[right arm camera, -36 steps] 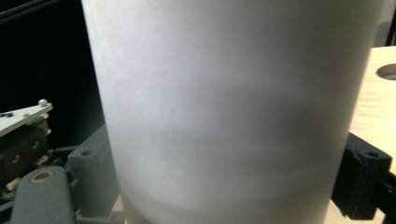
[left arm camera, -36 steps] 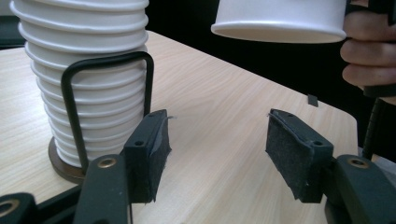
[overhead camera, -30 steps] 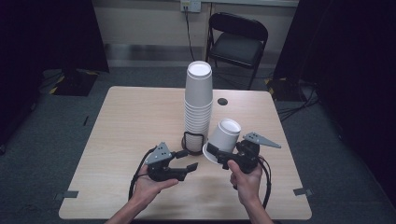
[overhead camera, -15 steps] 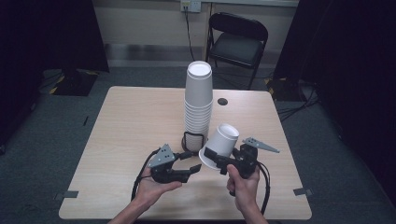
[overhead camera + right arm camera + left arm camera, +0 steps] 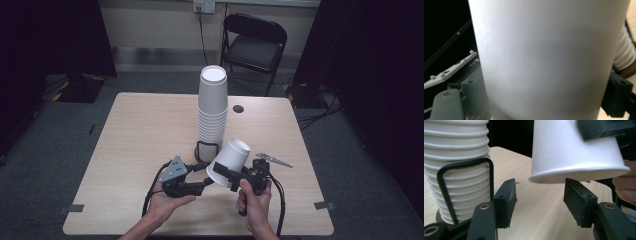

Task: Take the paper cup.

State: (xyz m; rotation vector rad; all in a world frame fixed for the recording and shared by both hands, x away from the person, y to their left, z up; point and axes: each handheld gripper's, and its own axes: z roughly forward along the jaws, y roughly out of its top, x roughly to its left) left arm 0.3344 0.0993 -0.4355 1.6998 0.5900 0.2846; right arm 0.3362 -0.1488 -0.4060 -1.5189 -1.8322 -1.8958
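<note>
Right gripper (image 5: 226, 176) clamped on a single white paper cup (image 5: 228, 162), jaws pressed to its wall; cup held off the desk (image 5: 140, 130), tilted, base up and away from the person, open rim down toward the left gripper (image 5: 206, 184). In the right gripper view the cup wall (image 5: 544, 57) sits squarely between the jaws. Left gripper lies level in the open palm of the left hand (image 5: 167, 202), near the desk's near edge, about mid-width. Its jaws have just been closing and now stand half apart, nothing gripped. In the left gripper view one pad (image 5: 576, 201) sits right under the cup's rim (image 5: 579, 173), perhaps touching it; the other pad is clear of it. Stack of cups (image 5: 213, 107) stands upright at the desk's centre in a black wire holder (image 5: 207, 149), just beyond both grippers. Small dark disc (image 5: 238, 108) lies toward the far edge, right of the stack.
</note>
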